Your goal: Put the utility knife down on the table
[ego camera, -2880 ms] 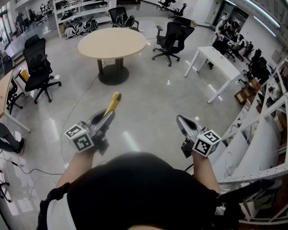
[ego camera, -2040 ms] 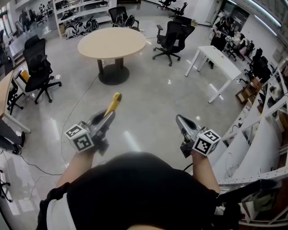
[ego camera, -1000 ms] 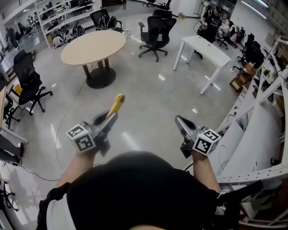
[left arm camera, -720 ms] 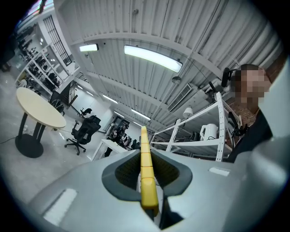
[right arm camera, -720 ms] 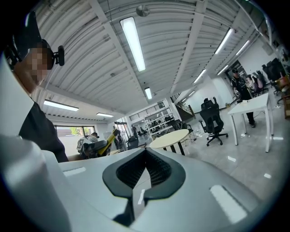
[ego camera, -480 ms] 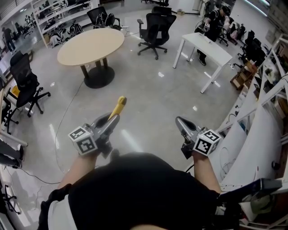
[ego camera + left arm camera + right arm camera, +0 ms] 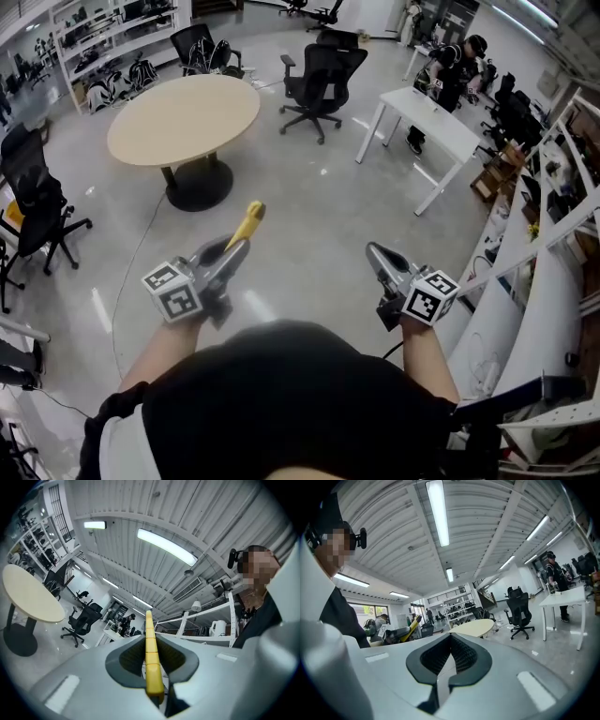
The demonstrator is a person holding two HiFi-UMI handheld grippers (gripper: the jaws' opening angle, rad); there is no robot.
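My left gripper [image 7: 234, 247] is shut on a yellow utility knife [image 7: 247, 224] whose free end sticks forward and up past the jaws. In the left gripper view the utility knife [image 7: 152, 660] runs as a narrow yellow strip clamped between the two dark pads. My right gripper [image 7: 375, 253] is held level at the right, shut with nothing between its jaws; the right gripper [image 7: 449, 641] shows its pads meeting. The round beige table [image 7: 183, 117] stands ahead and to the left, well beyond both grippers, and the table [image 7: 476, 627] also shows in the right gripper view.
Black office chairs [image 7: 319, 80] stand behind the round table and another chair [image 7: 33, 202] at the left. A white desk [image 7: 433, 131] with a person [image 7: 459, 66] beside it is at the upper right. White racks [image 7: 544, 281] line the right side. A cable [image 7: 131, 281] crosses the grey floor.
The round table has come nearer and shifted in the head view as I walk toward it. Both grippers keep the same pose and the left still holds the knife.
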